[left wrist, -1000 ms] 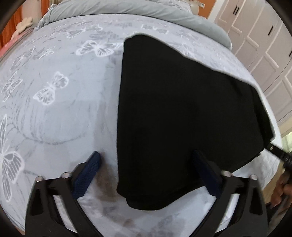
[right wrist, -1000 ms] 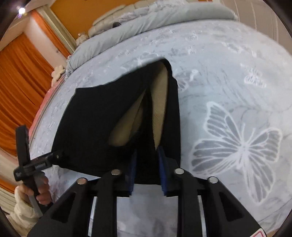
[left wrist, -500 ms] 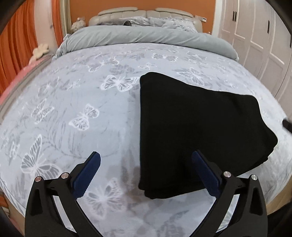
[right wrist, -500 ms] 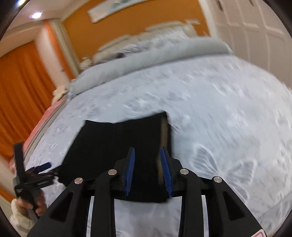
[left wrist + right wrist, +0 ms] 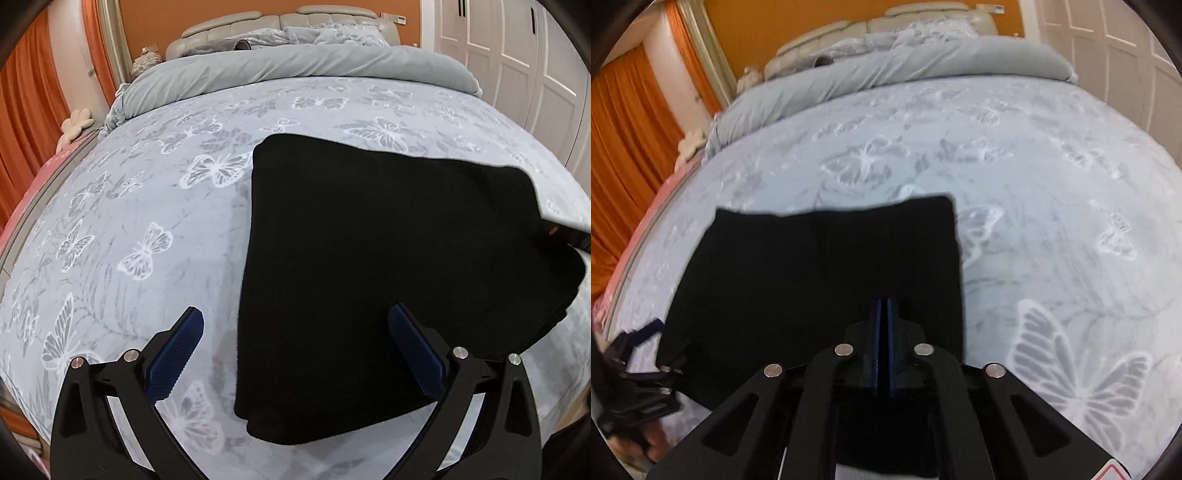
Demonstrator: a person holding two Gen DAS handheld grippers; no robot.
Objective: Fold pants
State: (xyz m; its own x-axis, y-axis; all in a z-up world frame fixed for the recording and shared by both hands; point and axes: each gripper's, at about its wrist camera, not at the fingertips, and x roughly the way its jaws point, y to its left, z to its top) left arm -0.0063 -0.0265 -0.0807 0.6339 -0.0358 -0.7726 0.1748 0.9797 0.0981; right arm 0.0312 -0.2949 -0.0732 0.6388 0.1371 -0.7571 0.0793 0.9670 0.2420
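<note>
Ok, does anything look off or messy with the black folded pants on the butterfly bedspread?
Nothing stands out: the black folded pants lie flat as a compact bundle on the grey butterfly-print bedspread, edges roughly even.

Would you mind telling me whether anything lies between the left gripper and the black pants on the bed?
Nothing visible does. The left gripper stands wide open right at the near left edge of the folded black pants, and only bare butterfly-print bedspread shows beside it.
</note>
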